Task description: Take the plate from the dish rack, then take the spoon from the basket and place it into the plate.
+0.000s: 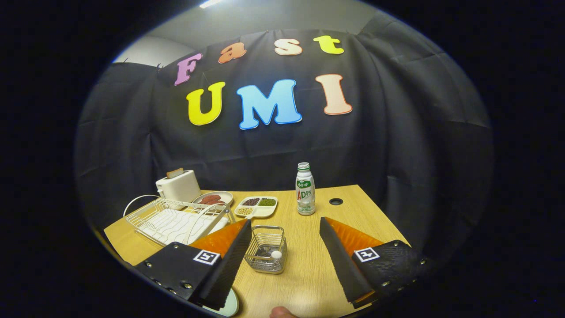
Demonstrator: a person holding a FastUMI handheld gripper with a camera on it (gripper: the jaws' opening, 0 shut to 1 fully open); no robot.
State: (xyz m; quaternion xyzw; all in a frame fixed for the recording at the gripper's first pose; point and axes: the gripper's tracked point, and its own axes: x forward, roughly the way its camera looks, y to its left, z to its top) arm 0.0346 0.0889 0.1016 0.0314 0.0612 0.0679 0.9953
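Observation:
My gripper is open, its two fingers spread wide above the wooden table. A small metal wire basket stands on the table between the fingers, closer to the left one. Inside it I see the white rounded end of the spoon; the rest of the spoon is hard to make out. A pale plate lies on the table, mostly hidden under the left finger, with only a sliver of its rim showing. The white wire dish rack stands beyond the left finger.
Behind the rack are a white toaster with a slice of bread, a plate of reddish food and a divided tray of beans. A white bottle stands ahead, near a cable hole. A fingertip pokes in at the near edge.

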